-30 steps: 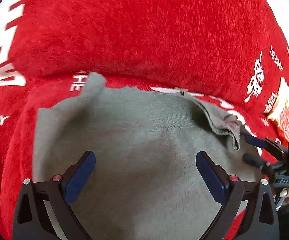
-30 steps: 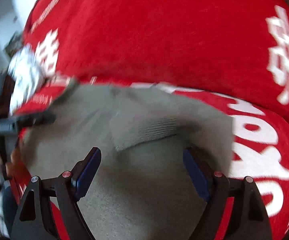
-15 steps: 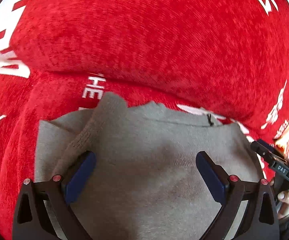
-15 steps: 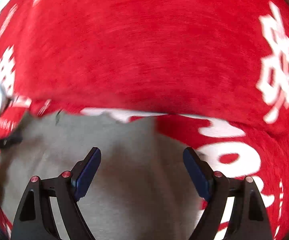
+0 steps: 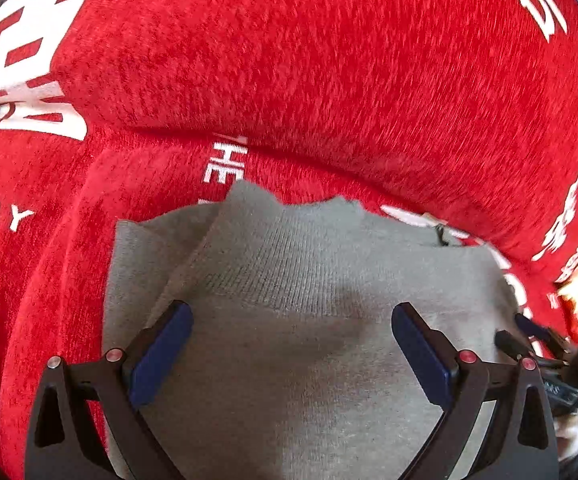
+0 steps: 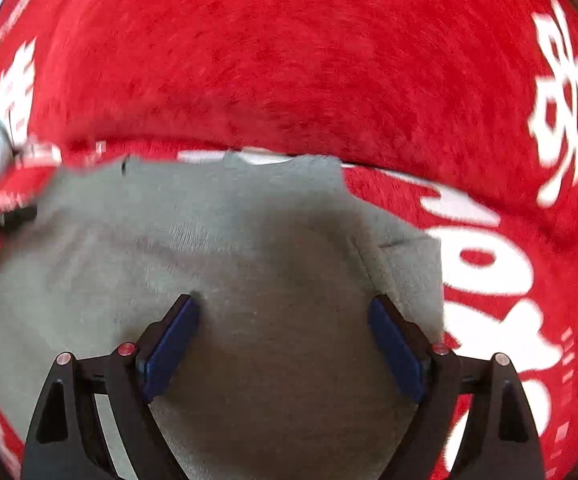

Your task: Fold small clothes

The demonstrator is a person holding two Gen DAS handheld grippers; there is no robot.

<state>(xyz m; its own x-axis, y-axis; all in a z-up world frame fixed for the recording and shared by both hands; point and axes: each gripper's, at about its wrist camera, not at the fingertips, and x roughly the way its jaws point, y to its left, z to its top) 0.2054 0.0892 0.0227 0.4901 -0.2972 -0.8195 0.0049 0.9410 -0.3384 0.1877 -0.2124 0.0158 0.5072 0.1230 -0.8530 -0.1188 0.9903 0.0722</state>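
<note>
In your left wrist view your left tongs (image 5: 291,334) sit spread wide over the grey knit garment (image 5: 309,280) filling the lower middle on the red cover (image 5: 329,60), and in the right wrist view your right tongs (image 6: 283,330) are spread apart too, garment (image 6: 249,240) at centre and bottom.

Both wrist views look closely down on one grey garment (image 5: 309,320) from opposite sides.

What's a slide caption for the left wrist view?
Open left gripper over a folded gray garment on a red printed cover.
</note>
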